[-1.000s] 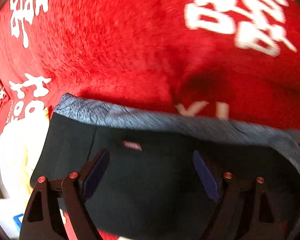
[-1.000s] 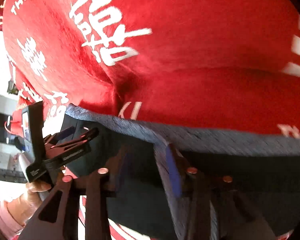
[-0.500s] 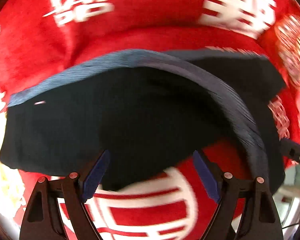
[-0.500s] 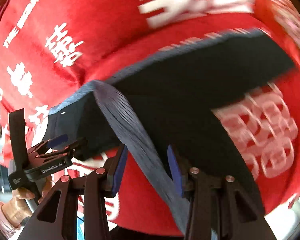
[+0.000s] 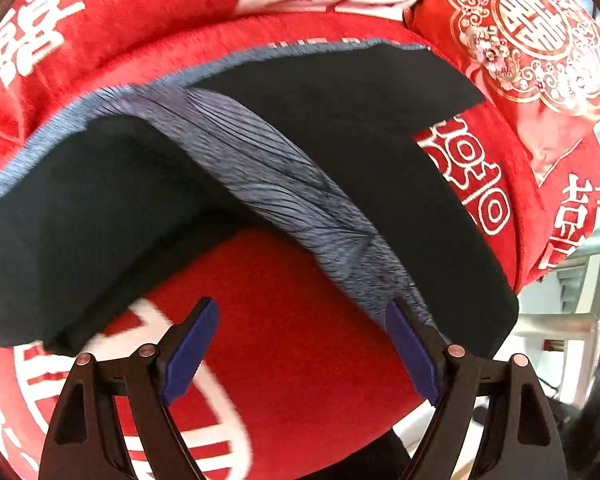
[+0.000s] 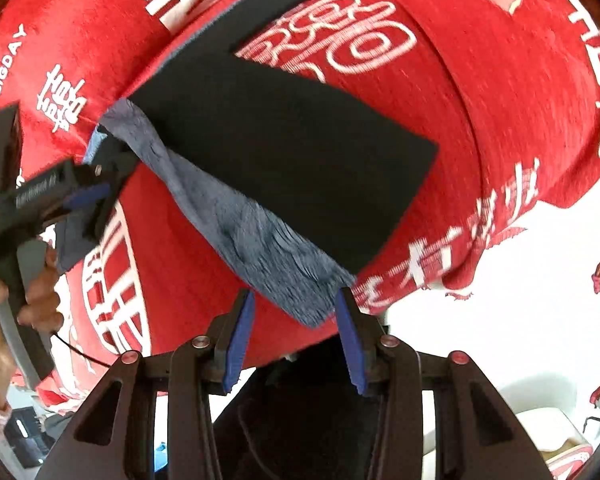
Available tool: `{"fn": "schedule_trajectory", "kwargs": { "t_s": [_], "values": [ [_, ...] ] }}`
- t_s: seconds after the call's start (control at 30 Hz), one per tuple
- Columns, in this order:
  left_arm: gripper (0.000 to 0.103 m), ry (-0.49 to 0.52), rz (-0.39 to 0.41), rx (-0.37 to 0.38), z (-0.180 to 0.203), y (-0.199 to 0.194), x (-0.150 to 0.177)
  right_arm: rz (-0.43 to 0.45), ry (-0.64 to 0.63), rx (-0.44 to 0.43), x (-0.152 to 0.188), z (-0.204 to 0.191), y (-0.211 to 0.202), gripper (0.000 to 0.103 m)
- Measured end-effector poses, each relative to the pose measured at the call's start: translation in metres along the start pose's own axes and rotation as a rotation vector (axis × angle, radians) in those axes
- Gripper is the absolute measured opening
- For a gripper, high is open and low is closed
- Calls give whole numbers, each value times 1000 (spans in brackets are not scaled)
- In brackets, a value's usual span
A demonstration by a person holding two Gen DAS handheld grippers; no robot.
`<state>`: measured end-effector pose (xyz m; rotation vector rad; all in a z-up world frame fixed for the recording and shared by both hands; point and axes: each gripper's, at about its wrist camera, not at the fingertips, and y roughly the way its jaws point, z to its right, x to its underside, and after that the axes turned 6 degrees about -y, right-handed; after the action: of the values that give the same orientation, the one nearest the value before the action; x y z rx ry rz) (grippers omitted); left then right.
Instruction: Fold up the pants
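**Waistband lifted, pants swung round**

The right tongs (image 6: 294, 296) are closed partway on the grey waistband (image 6: 252, 232), which bunches between the blue pads and runs taut away from them. The left tongs (image 5: 300, 308) stand wide apart with only the red cover (image 5: 284, 280) showing between the pads. The band touches one of those pads, but I cannot tell whether it is hooked there.

A second ago both cameras sat close over the pants (image 5: 380, 120), and the waistband lay flat along their edge. Now both views have pulled back and turned. The band has come up off the cover as a twisted strip stretched from one pair of tongs to the other (the black cloth has been dragged round with it). I read this as the garment being repositioned for a fold, with no fold made yet.

The pants lie on the red cover below an embroidered cushion (image 5: 532, 32). In the right wrist view the band runs diagonally from upper left to lower centre. The black legs spread away from it towards the upper right, and their long axis seems roughly crosswise to the band.
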<state>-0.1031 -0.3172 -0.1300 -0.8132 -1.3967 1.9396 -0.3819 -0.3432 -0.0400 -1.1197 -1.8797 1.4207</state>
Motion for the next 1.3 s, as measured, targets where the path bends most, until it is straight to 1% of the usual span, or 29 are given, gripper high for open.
{"fn": "schedule_trajectory", "kwargs": {
  "t_s": [0.2, 0.27, 0.33, 0.4, 0.47, 0.57, 0.6, 0.63, 0.67, 0.7, 0.73, 0.77, 0.83, 0.87, 0.93, 1.0, 1.07, 1.1, 1.13, 1.17, 1.2, 1.23, 1.3],
  "values": [
    [86, -12, -45, -8, 10, 19, 5, -21, 53, -82, 14, 25, 13, 46],
    [86, -15, -48, -12, 12, 20, 6, -11, 65, -142, 14, 32, 18, 46],
    [86, -27, -54, -11, 14, 23, 4, 6, 61, -177, 9, 31, 23, 46],
    [86, -53, -62, 2, 15, 25, 3, 4, 66, -203, 7, 36, 26, 46],
    [86, -78, -67, 15, 15, 27, 3, 5, 81, -250, 5, 41, 27, 46],
    [86, -89, -65, 21, 18, 29, 4, 1, 81, -326, 1, 43, 28, 47],
    [86, -89, -64, 24, 21, 30, 4, -8, 83, -343, -1, 43, 28, 39],
    [86, -88, -63, 31, 22, 30, 3, -14, 88, -366, -2, 43, 28, 16],
    [78, -88, -59, 48, 26, 29, 2, -27, 92, -369, -5, 42, 27, 5],
    [54, -86, -58, 63, 29, 28, 2, -39, 93, -359, -7, 42, 26, 4],
    [43, -84, -69, 80, 33, 29, 0, -38, 94, -367, -10, 41, 23, 3],
    [38, -87, -76, 86, 36, 28, -2, -33, 95, -384, -14, 40, 16, 3],
    [38, -103, -69, 99, 39, 24, -6, -16, 72, -401, -24, 36, 3, 3],
    [38, -111, -65, 109, 40, 20, -8, -2, 45, -410, -34, 31, -10, 3],
    [38, -121, -40, 116, 45, 8, -19, 24, 4, -416, -50, 27, -27, 3],
    [38, -122, 6, 102, 46, -11, -34, 61, -49, -414, -76, 21, -50, 3],
    [39, -120, 59, 78, 48, -26, -46, 100, -106, -397, -109, 16, -72, 3],
    [44, -112, 93, 55, 45, -38, -52, 115, -125, -389, -123, 14, -80, 3],
    [59, -102, 131, 24, 45, -47, -60, 136, -154, -376, -147, 13, -90, 3],
    [68, -96, 164, -2, 47, -53, -65, 147, -170, -367, -160, 12, -94, 3],
    [80, -91, 202, -34, 44, -62, -70, 160, -194, -349, -179, 12, -100, 3],
    [80, -83, 235, -71, 41, -68, -76, 171, -226, -313, -205, 10, -104, 3],
    [80, -71, 245, -122, 33, -70, -85, 179, -263, -275, -237, 9, -108, 3]
  ]
}}
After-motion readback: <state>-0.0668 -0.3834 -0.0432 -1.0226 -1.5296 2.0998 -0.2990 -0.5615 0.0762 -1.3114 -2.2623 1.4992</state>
